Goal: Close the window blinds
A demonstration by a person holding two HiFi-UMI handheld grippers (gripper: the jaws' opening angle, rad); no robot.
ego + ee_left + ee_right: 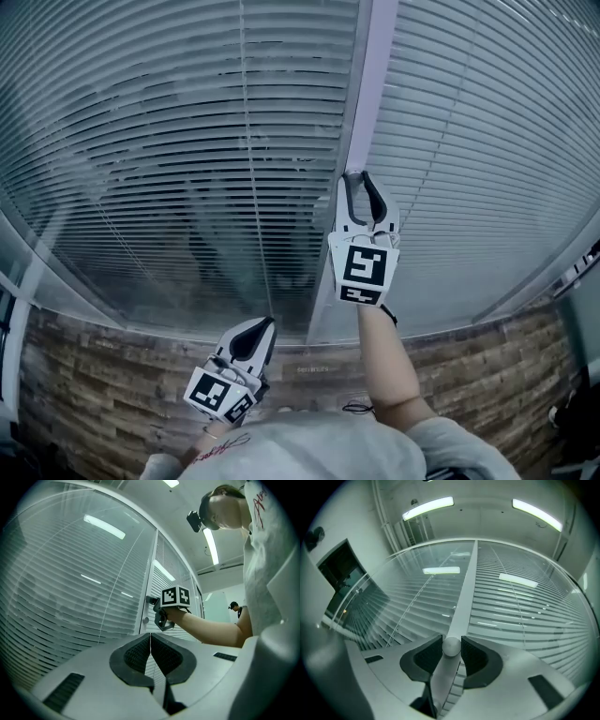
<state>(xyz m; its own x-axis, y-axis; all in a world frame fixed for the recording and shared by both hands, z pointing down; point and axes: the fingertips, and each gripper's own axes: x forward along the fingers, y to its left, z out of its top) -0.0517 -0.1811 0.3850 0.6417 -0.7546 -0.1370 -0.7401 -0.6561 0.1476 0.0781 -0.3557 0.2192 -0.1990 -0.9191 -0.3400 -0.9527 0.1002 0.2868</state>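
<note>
The right gripper (pixel 357 178) is raised against the pale upright post (pixel 370 84) between two glazed panes. Its jaws stand apart, with nothing clamped. The left gripper (pixel 267 324) hangs lower, near the bottom of the left pane, with its jaws closed together and nothing between them.

The window blinds (pixel 141 141) fill both panes behind the glass. On the left pane the slats show dark gaps. On the right pane (pixel 487 122) they look paler and lie closer together. A wood-patterned wall (pixel 112 366) runs below the window.

In the right gripper view a small round knob (pixel 451 646) on the post sits between the jaw tips, just beside both pads. I cannot tell whether either pad touches it.
</note>
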